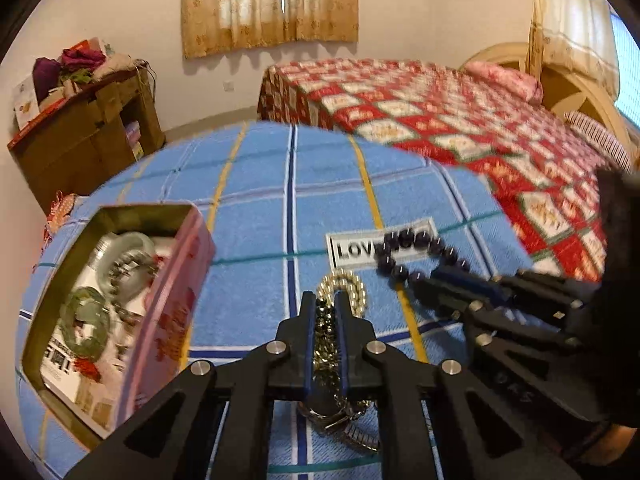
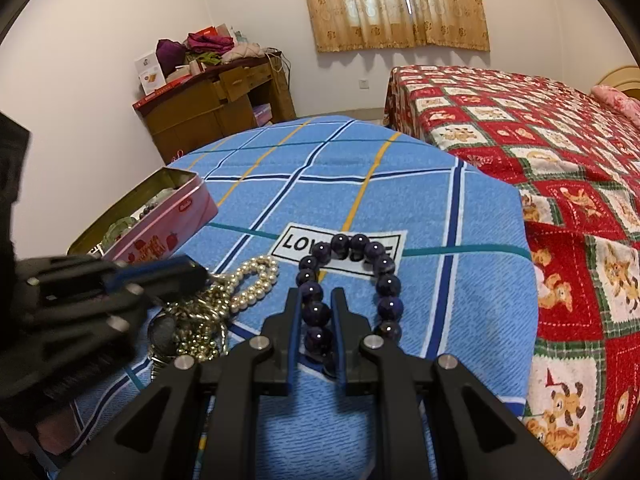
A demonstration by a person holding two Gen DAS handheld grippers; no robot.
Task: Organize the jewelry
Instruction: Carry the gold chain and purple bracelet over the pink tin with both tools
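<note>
A pile of gold bead chains (image 1: 326, 344) with a pearl strand (image 1: 347, 286) and a watch lies on the blue checked cloth (image 1: 248, 184). My left gripper (image 1: 322, 300) is closed on the gold chains. A dark purple bead bracelet (image 2: 352, 280) lies over the LOVE label (image 2: 292, 242). My right gripper (image 2: 316, 296) is closed on the bracelet's near-left beads; it also shows in the left wrist view (image 1: 424, 284). The left gripper (image 2: 200, 272) shows at left in the right wrist view. An open pink tin (image 1: 120, 304) holds green and grey bracelets.
The pink tin (image 2: 160, 224) stands at the cloth's left edge. A bed with a red patterned quilt (image 1: 460, 120) is behind and to the right. A wooden cabinet (image 1: 84, 136) with clutter stands against the far wall.
</note>
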